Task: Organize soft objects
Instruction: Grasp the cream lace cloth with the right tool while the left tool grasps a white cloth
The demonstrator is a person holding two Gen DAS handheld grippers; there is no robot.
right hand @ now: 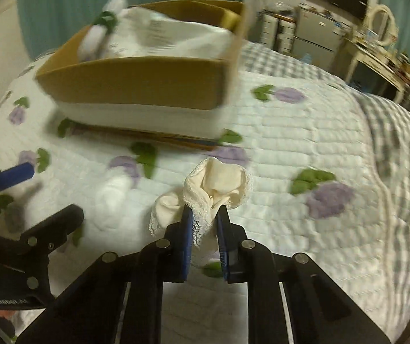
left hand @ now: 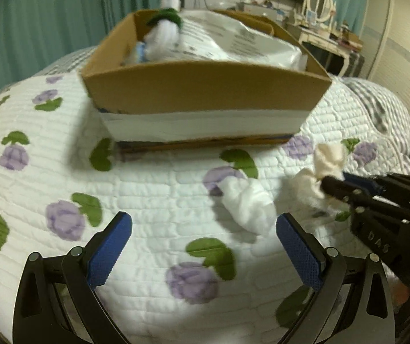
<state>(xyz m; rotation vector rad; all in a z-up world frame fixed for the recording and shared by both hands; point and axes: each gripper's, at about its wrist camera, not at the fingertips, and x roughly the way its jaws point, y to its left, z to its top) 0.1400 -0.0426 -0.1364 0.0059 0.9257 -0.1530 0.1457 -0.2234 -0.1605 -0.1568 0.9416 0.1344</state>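
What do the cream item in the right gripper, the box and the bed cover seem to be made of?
Cream item: soft woven cloth, matte, with a lace edge; it bunches in the right gripper.
Box: brown cardboard, dull, with stiff flat walls.
Bed cover: quilted fabric, probably cotton, stitched in rows, flower print.

quilt (left hand: 153,195) showing white with purple flowers, green leaves | box (left hand: 205,89) showing brown over a white band | sock (right hand: 219,183) showing cream with lace trim | pads (left hand: 110,246) showing blue | curtain (left hand: 47,14) showing teal
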